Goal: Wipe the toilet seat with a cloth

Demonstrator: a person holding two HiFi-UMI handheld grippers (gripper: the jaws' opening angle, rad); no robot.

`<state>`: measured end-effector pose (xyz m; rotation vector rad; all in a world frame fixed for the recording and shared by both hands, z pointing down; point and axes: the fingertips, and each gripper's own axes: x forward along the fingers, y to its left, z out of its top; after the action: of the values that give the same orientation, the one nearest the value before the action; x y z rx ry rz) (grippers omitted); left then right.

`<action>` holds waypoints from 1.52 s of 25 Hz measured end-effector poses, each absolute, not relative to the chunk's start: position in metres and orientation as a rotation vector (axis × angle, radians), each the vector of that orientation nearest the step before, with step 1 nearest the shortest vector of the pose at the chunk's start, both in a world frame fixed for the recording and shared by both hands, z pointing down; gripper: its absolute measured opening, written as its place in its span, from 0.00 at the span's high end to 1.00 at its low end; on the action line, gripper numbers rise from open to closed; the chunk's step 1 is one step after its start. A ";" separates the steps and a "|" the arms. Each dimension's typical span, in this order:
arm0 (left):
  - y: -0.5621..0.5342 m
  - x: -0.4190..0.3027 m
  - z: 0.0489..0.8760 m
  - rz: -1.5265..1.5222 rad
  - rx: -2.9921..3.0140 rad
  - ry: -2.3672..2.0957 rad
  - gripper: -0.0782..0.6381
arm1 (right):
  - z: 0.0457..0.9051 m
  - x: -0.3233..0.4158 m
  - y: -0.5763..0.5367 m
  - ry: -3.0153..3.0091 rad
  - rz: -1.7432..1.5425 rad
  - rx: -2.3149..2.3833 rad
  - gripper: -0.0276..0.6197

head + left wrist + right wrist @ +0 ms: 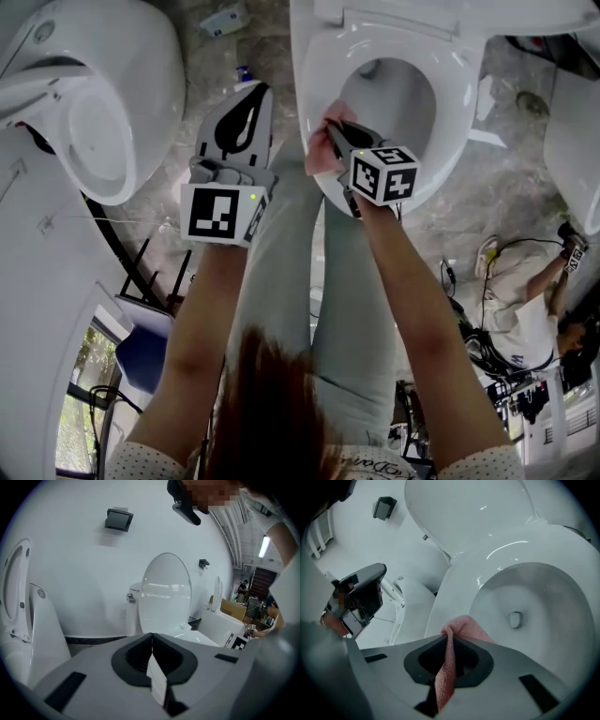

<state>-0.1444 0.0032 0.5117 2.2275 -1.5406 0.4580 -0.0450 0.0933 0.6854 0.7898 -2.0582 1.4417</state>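
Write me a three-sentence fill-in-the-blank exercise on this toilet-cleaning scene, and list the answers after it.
1. The right gripper is shut on a ____ cloth.
2. The left gripper has its jaws together and holds ____.
3. The lid of the toilet in front of the right gripper is ____, not down.

Missing words: pink; nothing; up.
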 end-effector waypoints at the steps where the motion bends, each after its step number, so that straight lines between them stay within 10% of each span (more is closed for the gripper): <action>1: 0.003 -0.146 0.512 0.459 2.227 -1.540 0.88 | 0.686 -0.046 0.090 -2.058 1.442 0.795 0.90; 19: 0.000 -0.158 0.520 0.478 2.225 -1.493 0.88 | 0.677 -0.062 0.035 -2.070 1.554 0.992 0.90; 38: -0.011 -0.157 0.520 0.475 2.224 -1.486 0.88 | 0.649 -0.103 -0.024 -2.353 0.949 0.800 0.91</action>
<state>-0.1569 -0.0106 0.5195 2.2241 -1.4864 0.4749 -0.1034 -0.0237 0.6495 0.8004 -2.3534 0.9490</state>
